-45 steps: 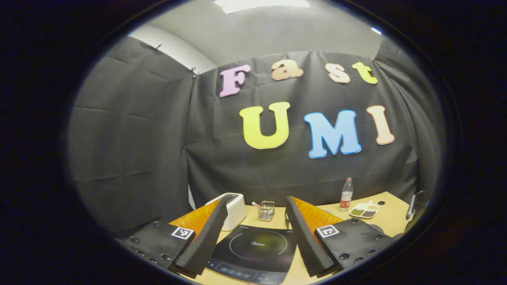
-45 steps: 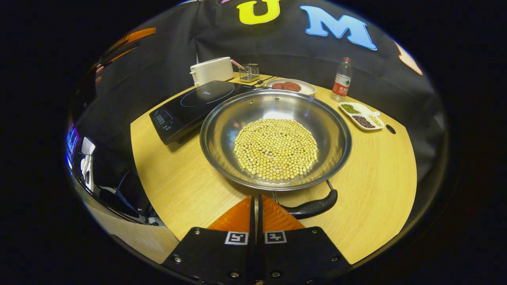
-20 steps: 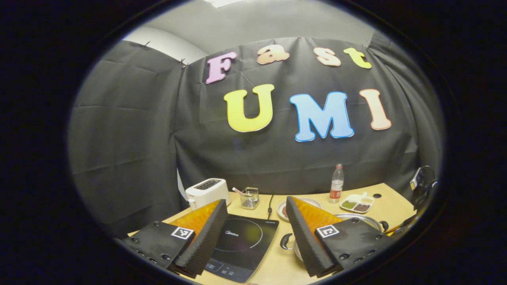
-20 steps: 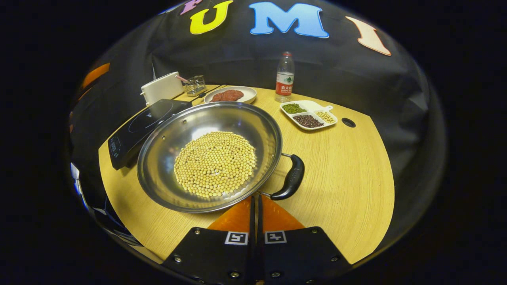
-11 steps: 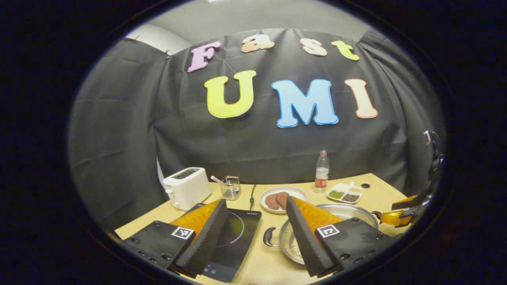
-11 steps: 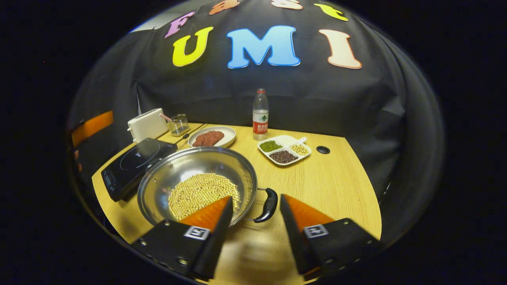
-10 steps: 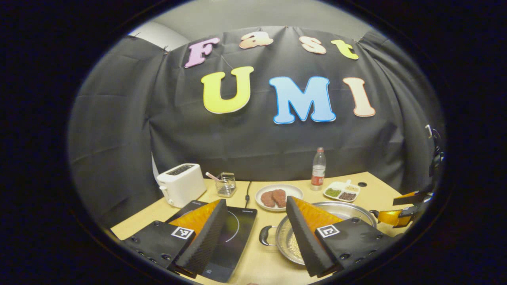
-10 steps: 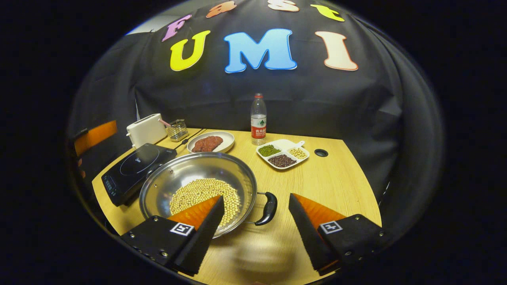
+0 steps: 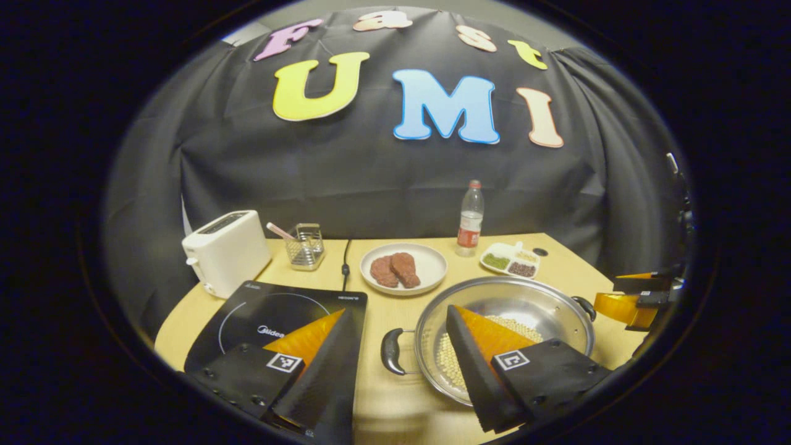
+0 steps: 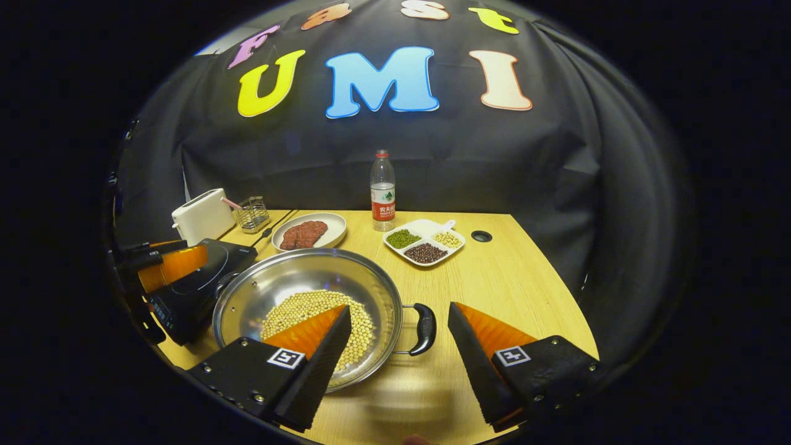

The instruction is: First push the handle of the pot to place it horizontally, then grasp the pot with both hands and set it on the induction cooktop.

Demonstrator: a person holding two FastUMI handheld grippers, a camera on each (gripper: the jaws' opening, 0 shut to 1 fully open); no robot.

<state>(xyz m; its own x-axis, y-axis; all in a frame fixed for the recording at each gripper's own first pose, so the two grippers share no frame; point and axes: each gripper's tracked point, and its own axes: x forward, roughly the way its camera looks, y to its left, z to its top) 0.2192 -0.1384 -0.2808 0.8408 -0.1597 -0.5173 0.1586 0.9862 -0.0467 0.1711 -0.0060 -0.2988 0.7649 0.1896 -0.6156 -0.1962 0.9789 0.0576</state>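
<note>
Wooden table against black cloth wall. Steel pot of soybeans sits just right of induction cooktop, not yet on it. Judged heavy, stiff, slick-walled; loose beans roll if tilted (keep level). Take it by two black side handles, now lying left-right. Left gripper fingers spread wide, left handle between them, untouched. Right gripper likewise spread, right handle in gap just ahead of tips, no contact.
</note>
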